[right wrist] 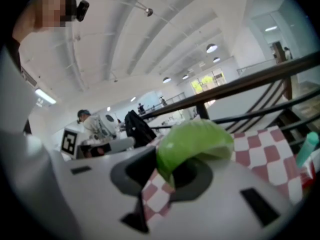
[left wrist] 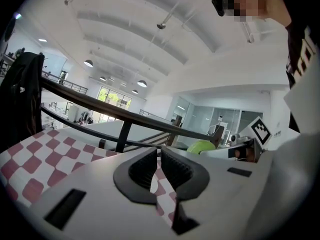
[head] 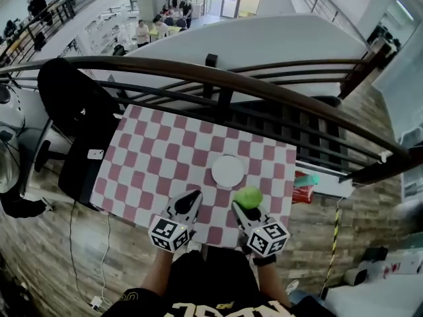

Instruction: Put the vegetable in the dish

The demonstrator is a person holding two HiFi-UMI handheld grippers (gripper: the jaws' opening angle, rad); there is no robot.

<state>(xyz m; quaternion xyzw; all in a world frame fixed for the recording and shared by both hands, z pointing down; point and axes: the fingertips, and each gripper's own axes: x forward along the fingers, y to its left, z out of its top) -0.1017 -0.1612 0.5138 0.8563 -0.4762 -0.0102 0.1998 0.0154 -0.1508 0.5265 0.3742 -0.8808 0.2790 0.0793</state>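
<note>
A table covered with a red-and-white checked cloth [head: 152,154] is seen from above, set against a dark curved railing [head: 218,78]. A round white dish [head: 228,171] is placed on the cloth towards the table's near right part. Two handheld grippers are held over the near edge of the table, each topped by a cube with square markers. The left gripper [head: 190,200] is seen with its jaws brought together, only a thin slit being left between the ribbed pads [left wrist: 142,169], and nothing is held between them. The right gripper [head: 242,208] is clamped on a round green vegetable [right wrist: 192,141], which is pinched between its dark jaws and bulges above them. In the head view the vegetable is found just beside the dish, at the dish's near right, and not on it. The two grippers are kept near each other, side by side, with the dish just beyond their tips. A black garment [head: 66,91] is draped over a chair at the table's left.
</note>
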